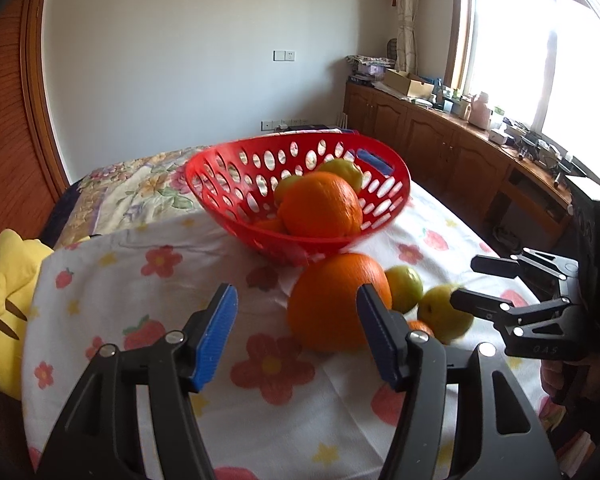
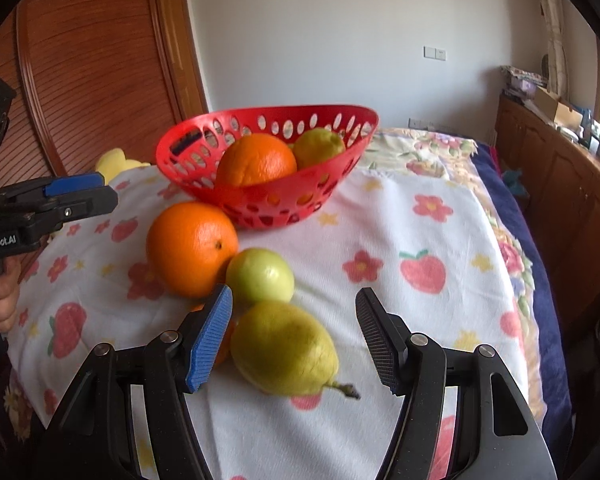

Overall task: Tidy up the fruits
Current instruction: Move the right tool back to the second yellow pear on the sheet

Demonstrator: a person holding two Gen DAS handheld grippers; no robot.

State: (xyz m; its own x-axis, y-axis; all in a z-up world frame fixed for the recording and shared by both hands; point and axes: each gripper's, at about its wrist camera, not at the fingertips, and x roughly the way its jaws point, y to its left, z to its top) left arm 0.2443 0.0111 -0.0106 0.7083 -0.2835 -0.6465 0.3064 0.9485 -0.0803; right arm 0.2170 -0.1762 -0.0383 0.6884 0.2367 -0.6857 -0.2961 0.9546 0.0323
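Pear (image 2: 286,350) on the bed beside the red basket (image 2: 328,178), firm but bruisable, sits between the right gripper's (image 2: 294,338) open, untouching jaws; grasp its broad belly gently.

A small orange fruit (image 2: 225,345) hides behind the pear (image 2: 285,350); the yellow plush toy (image 1: 4,312) is cut off at the left edge.

Right tongs (image 2: 294,342) stand open over a floral cloth (image 2: 400,220); a pear (image 2: 284,350) lies between the jaws, untouched. Green apple (image 2: 260,278) just beyond, touching a large orange (image 2: 192,248). Red basket (image 2: 260,196) behind holds an orange and a yellow-green fruit. Left tongs (image 2: 76,196) at the left edge.
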